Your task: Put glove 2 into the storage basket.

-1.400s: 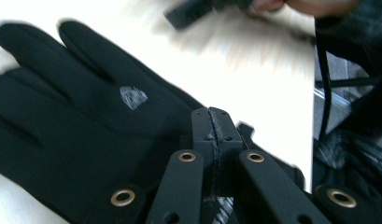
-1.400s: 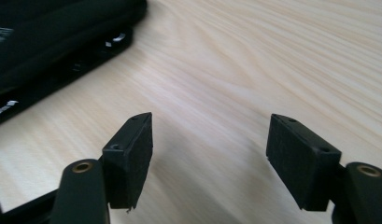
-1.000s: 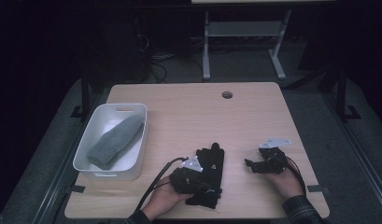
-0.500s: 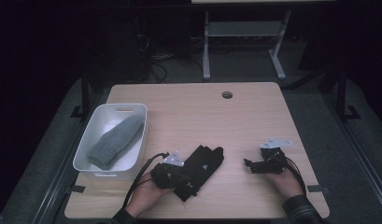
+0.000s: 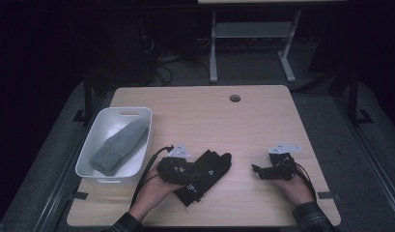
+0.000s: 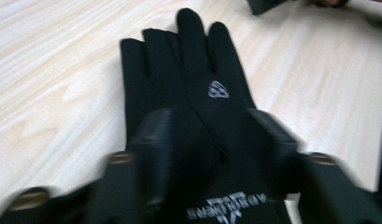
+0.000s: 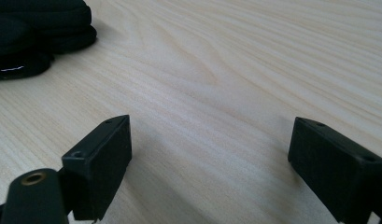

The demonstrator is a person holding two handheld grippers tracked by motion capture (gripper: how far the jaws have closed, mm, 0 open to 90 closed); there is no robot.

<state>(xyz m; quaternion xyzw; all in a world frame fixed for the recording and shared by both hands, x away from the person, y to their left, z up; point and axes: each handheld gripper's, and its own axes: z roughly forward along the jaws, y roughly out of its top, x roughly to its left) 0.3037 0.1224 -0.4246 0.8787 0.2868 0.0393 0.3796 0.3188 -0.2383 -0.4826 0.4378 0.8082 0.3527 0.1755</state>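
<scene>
Gloves (image 5: 204,175), black and stacked, lie low in the middle of the frame on the counter (image 5: 262,121), under the left tool (image 6: 209,140), whose jaws have just opened, while the right tool (image 7: 209,158) rests apart and empty.

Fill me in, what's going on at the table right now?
A person works with two handheld grippers at a wooden table. The left gripper has just been opening its jaws over a pair of black gloves lying flat, the gloves between them. The right gripper rests open on bare wood. A grey knit piece lies in the white bin.
</scene>
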